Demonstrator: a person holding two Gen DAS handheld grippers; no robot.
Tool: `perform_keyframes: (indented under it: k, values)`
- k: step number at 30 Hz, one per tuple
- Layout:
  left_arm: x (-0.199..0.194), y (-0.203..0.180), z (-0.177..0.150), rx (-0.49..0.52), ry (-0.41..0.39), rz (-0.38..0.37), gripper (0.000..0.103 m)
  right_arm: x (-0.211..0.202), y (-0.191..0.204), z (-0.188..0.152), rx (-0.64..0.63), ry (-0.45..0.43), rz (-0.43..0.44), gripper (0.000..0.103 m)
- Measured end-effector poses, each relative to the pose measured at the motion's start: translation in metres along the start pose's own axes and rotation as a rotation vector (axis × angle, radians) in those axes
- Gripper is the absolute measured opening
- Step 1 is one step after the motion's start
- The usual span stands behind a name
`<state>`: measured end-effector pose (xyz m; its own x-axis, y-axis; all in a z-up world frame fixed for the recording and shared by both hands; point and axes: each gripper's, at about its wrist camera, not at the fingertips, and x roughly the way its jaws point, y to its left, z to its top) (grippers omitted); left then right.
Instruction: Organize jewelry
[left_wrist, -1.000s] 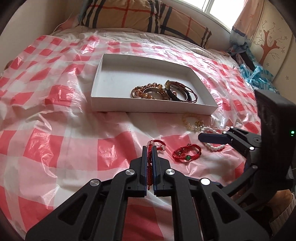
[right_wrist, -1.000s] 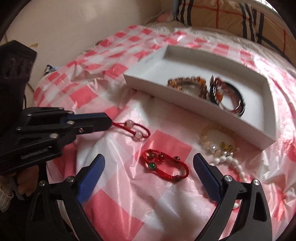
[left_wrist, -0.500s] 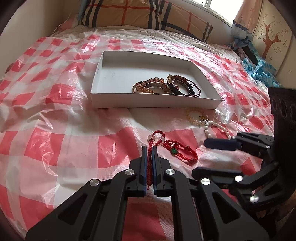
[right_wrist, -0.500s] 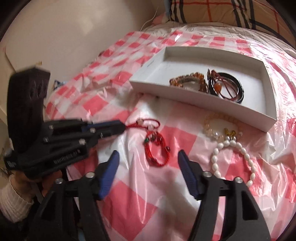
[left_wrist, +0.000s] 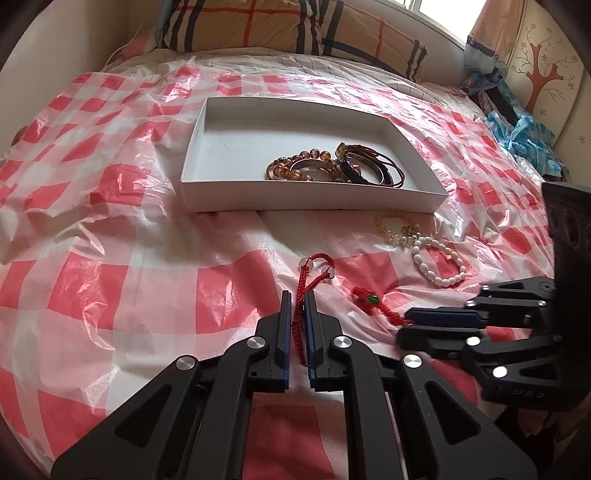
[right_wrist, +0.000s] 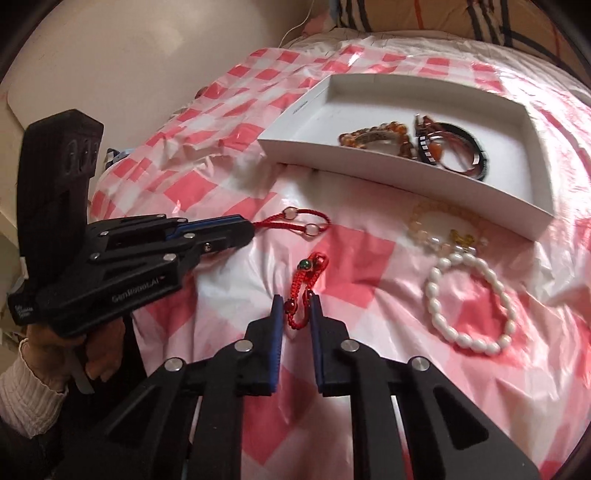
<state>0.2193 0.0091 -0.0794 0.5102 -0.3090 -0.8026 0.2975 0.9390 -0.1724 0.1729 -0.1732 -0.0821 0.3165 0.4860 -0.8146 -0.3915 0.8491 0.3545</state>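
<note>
Two grippers in frame, both low over the red-and-white checked plastic sheet (left_wrist: 110, 288) on a bed. Legible writing: white lettering on the left gripper's side, roughly "GenRobot.AI" in the right wrist view; small grey print on the box's left wall is too small to read.

Left gripper (left_wrist: 298, 299): jaws nearly together, pinching the cord of the red string bracelet with clear beads (left_wrist: 318, 263), whose loop lies on the sheet just ahead of the tips.

Right gripper (right_wrist: 296, 303): jaws closing, the red braided bracelet with a green bead (right_wrist: 308, 275) bunched between the blue pads (right_wrist: 276, 317), which touch it on both sides.

White shallow box (left_wrist: 207, 147): open top, near wall facing the grippers, left half bare. Right half holds an amber bead bracelet (left_wrist: 291, 166) touching a cluster of dark bangles (left_wrist: 373, 166).

Outside the box, just by its near right corner: a pale yellow bead bracelet (left_wrist: 393, 227) touching a white oval-bead bracelet (left_wrist: 439, 264). Open sheet lies between box and grippers, and to the left. Plaid pillow (left_wrist: 288, 26) behind the box.
</note>
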Motion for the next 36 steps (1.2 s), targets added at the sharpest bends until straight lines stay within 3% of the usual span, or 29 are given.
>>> perform_keyframes:
  k: [3, 4, 5, 7, 13, 15, 17, 19, 24, 27, 32, 33, 34, 35, 36]
  values:
    - [0.0, -0.003, -0.001, 0.015, 0.005, 0.0, 0.017, -0.003, -0.003, -0.003, 0.024, -0.013, -0.042, 0.015]
    - [0.0, -0.004, -0.001, 0.024, 0.004, 0.006, 0.02, -0.003, -0.004, -0.003, 0.029, -0.015, -0.05, 0.02]
    - [-0.001, -0.006, -0.002, 0.033, -0.002, 0.013, 0.024, -0.002, -0.005, -0.002, 0.038, -0.019, -0.061, 0.041]
    - [-0.004, -0.008, -0.001, 0.042, -0.023, 0.022, 0.029, -0.002, -0.009, -0.001, 0.055, -0.03, -0.051, 0.056]
    - [0.004, -0.013, 0.008, 0.079, -0.052, 0.105, 0.037, 0.017, -0.018, 0.01, 0.086, -0.006, -0.033, 0.056]
    - [0.01, -0.014, 0.007, 0.094, -0.034, 0.107, 0.036, 0.02, -0.016, 0.01, 0.074, 0.01, -0.041, 0.053]
    - [0.018, -0.019, 0.004, 0.124, 0.011, 0.101, 0.033, 0.02, -0.015, 0.008, 0.066, 0.025, -0.045, 0.023]
    - [0.019, -0.027, 0.0, 0.174, 0.019, 0.132, 0.028, 0.016, -0.015, 0.004, 0.066, 0.031, -0.044, 0.015]
    - [0.006, -0.03, -0.004, 0.186, -0.006, 0.086, 0.005, 0.0, -0.004, -0.005, 0.05, -0.012, -0.075, 0.012]
    - [-0.009, -0.037, -0.011, 0.205, -0.026, 0.038, 0.004, -0.016, 0.004, -0.015, 0.058, -0.072, -0.086, 0.009]
    - [-0.022, -0.051, -0.028, 0.242, -0.039, 0.036, 0.004, -0.031, 0.016, -0.028, 0.064, -0.134, -0.118, 0.01]
    - [-0.023, -0.053, -0.03, 0.25, -0.037, 0.041, 0.004, -0.03, 0.017, -0.028, 0.059, -0.13, -0.126, 0.011]
    - [-0.023, -0.053, -0.032, 0.254, -0.036, 0.05, 0.005, -0.028, 0.018, -0.027, 0.057, -0.122, -0.127, 0.03]
    - [-0.024, -0.053, -0.032, 0.256, -0.04, 0.06, 0.005, -0.027, 0.019, -0.027, 0.054, -0.116, -0.137, 0.061]
    - [-0.024, -0.052, -0.032, 0.255, -0.042, 0.063, 0.005, -0.025, 0.021, -0.027, 0.042, -0.118, -0.156, 0.065]
